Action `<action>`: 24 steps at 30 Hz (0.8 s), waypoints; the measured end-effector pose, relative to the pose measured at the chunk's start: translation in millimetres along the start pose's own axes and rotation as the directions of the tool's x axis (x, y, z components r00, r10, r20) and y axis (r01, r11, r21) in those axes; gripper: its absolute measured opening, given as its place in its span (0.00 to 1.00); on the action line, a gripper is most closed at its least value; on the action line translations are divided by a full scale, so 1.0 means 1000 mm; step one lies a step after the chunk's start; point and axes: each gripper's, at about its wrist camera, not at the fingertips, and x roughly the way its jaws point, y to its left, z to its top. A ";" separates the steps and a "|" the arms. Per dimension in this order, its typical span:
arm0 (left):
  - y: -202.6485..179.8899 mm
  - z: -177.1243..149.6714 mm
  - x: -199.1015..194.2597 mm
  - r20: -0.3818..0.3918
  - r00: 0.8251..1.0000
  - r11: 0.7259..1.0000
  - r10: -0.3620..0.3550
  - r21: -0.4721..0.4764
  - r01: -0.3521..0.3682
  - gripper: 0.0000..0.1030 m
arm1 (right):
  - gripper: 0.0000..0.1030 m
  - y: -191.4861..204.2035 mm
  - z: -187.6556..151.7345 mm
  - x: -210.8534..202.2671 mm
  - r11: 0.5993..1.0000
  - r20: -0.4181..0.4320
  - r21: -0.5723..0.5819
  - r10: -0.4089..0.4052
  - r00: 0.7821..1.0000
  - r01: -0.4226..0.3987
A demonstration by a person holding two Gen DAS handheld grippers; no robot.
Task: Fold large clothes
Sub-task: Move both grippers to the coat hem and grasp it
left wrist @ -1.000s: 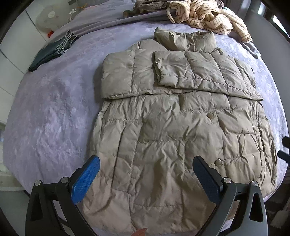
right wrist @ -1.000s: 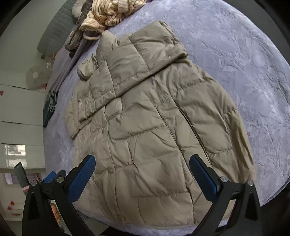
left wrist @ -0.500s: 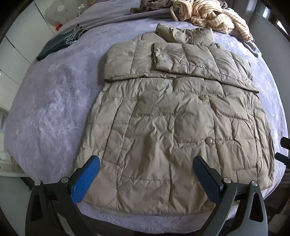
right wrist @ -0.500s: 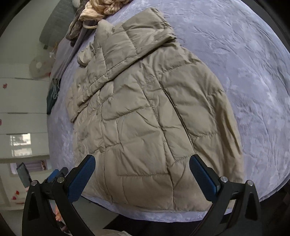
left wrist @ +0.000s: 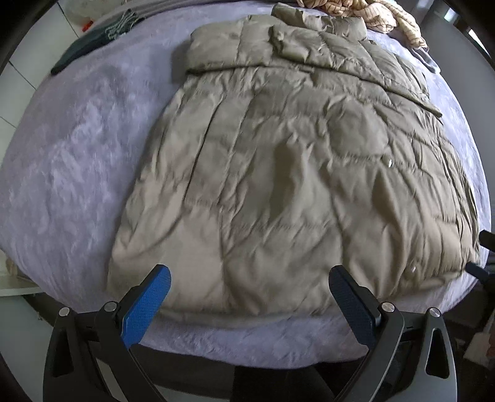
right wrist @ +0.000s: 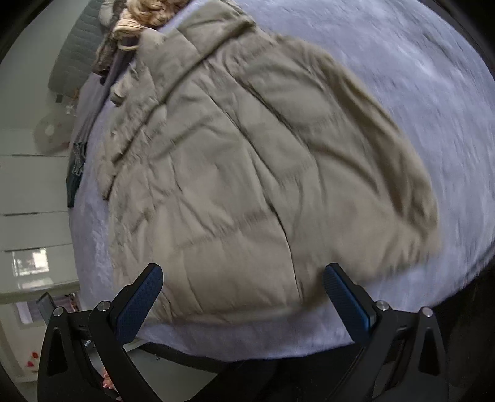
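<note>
1. The coat (left wrist: 297, 173) lies flat on the bed (left wrist: 71, 160), sleeves folded across its chest, hem at the near edge.
2. The left gripper (left wrist: 249, 304) hangs over the hem, fingers (left wrist: 148, 301) spread wide, holding nothing.
3. The right gripper (right wrist: 241, 301) is likewise wide apart and empty, near the hem's other corner.
4. Striped clothes (left wrist: 380, 15) are heaped beyond the collar.

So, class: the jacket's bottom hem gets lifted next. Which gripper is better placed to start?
Roughly level, probably left. The left gripper and right gripper both hang open over the jacket's hem.
</note>
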 end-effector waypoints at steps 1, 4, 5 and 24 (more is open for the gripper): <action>0.006 -0.004 0.001 0.000 1.000 1.000 -0.019 -0.011 0.019 0.99 | 1.00 -0.005 -0.005 0.002 1.000 -0.012 0.022 0.012 1.000 -0.012; 0.036 -0.018 0.001 0.021 0.987 0.982 -0.162 -0.093 0.163 0.99 | 1.00 -0.014 -0.018 0.005 0.998 -0.012 0.065 0.024 1.000 -0.024; 0.046 -0.023 0.001 0.035 0.976 0.969 -0.215 -0.121 0.217 0.99 | 1.00 -0.017 -0.021 0.005 0.997 -0.006 0.075 0.025 1.000 -0.024; 0.082 0.003 0.059 0.036 0.849 0.780 -0.527 -0.377 0.500 0.16 | 0.94 -0.076 -0.022 0.015 0.838 0.199 0.413 0.300 0.933 -0.358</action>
